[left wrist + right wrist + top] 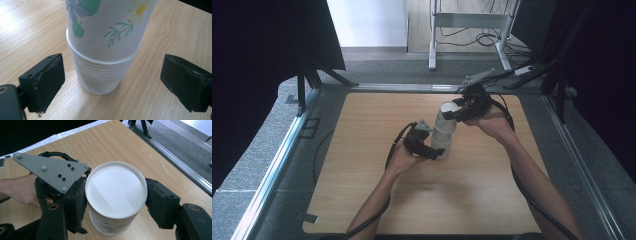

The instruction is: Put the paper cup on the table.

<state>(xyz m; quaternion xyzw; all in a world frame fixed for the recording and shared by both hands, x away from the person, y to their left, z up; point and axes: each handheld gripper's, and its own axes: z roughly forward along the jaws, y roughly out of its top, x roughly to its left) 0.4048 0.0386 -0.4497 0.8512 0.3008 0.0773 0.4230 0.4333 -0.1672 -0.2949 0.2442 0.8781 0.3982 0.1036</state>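
Upside down on the desk (362,165), a stack of paper cups (100,75) stands between the left gripper's (112,82) spread jaws, untouched; the right gripper (116,201) is clamped on the flowered top cup (116,192), just above the stack

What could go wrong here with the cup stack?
1. The right gripper clamps the top flowered cup at its rim; squeezing could crush it.
2. The left gripper is open around the stack of cups, not touching; a lift might drag nested cups along or tip them.
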